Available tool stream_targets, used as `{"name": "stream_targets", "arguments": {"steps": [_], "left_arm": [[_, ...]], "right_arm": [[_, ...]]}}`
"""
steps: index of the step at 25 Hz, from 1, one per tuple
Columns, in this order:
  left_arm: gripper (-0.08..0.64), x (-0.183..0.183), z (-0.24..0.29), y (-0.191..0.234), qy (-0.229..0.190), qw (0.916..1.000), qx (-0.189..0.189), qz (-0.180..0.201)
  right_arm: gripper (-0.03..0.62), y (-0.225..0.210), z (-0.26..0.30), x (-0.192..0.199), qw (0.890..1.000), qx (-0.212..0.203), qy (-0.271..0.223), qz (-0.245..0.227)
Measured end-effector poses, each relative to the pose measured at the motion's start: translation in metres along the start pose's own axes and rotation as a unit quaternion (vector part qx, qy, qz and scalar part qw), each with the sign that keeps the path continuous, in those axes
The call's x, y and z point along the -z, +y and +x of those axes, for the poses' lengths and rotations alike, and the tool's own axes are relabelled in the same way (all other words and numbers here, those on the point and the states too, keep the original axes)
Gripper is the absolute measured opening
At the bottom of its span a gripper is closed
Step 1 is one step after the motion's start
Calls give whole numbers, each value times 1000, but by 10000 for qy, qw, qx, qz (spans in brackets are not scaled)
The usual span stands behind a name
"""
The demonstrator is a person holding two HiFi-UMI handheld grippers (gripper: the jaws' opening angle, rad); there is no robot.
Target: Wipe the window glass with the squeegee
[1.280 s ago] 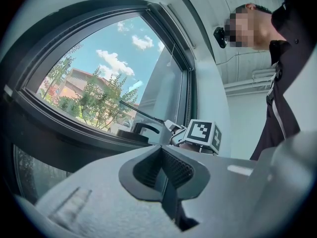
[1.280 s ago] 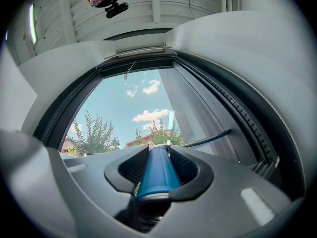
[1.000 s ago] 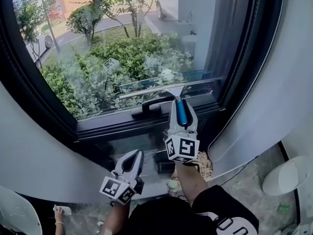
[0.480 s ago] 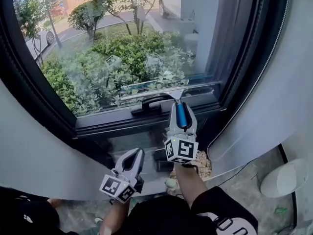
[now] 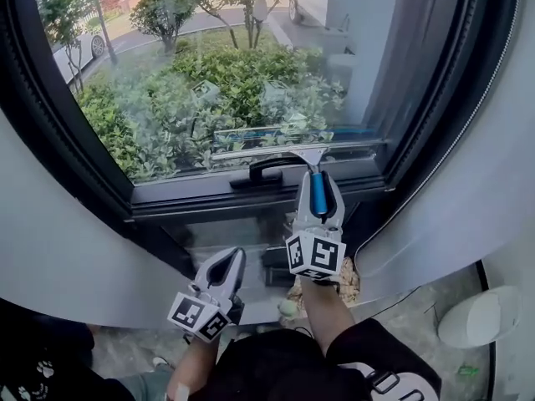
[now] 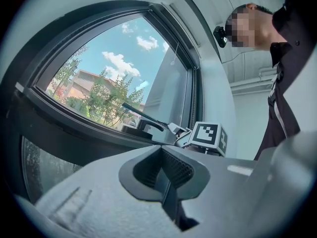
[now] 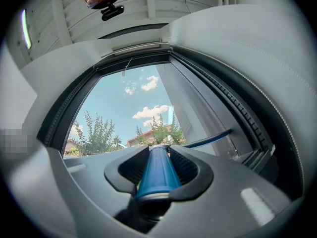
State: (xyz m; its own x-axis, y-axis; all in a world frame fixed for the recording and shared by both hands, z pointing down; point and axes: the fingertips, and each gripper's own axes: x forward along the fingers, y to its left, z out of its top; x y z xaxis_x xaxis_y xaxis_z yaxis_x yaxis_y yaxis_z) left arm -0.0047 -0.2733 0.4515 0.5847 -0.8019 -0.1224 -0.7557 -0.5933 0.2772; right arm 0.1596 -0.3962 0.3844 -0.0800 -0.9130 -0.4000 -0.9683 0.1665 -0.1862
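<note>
The squeegee (image 5: 294,150) lay with its long blade flat against the window glass (image 5: 209,82), just above the bottom edge of the pane and directly ahead of the right gripper's fingertips. Its bar ran crosswise to the fingers, reaching well out to both sides of them. The bar was pale metal with a blue strip along its top, and a short metal neck led back from it to a round blue handle (image 7: 157,170). The right gripper (image 5: 318,176) had its fingers pressed onto that handle from both sides, the handle lying lengthwise in the gap between them.

Just to the left of those fingers a black window handle (image 5: 266,170) sat on the dark window frame (image 5: 209,200). Beyond the glass stood green shrubs (image 5: 242,86), trees and a parked car (image 5: 77,50), under blue sky with white clouds in the right gripper view. Grey walls (image 5: 58,257) flanked the window on either side, and a white rounded object (image 5: 472,316) rested on the speckled floor off to the right.

The left gripper (image 5: 233,256) hung lower and to the left, well apart from the squeegee, its fingers pressed together with nothing between them.
</note>
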Motion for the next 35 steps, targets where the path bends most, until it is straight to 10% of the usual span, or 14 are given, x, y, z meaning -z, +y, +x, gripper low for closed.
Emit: {"name": "stream_targets", "arguments": {"steps": [17, 35], "left_arm": [[2, -16, -84, 25, -602, 9894, -1317, 107], [2, -34, -290, -13, -885, 9681, -2271, 578]], "right_arm": [[133, 25, -22, -41, 9970, -564, -331, 407], [133, 85, -180, -114, 9823, -1707, -103, 770]]}}
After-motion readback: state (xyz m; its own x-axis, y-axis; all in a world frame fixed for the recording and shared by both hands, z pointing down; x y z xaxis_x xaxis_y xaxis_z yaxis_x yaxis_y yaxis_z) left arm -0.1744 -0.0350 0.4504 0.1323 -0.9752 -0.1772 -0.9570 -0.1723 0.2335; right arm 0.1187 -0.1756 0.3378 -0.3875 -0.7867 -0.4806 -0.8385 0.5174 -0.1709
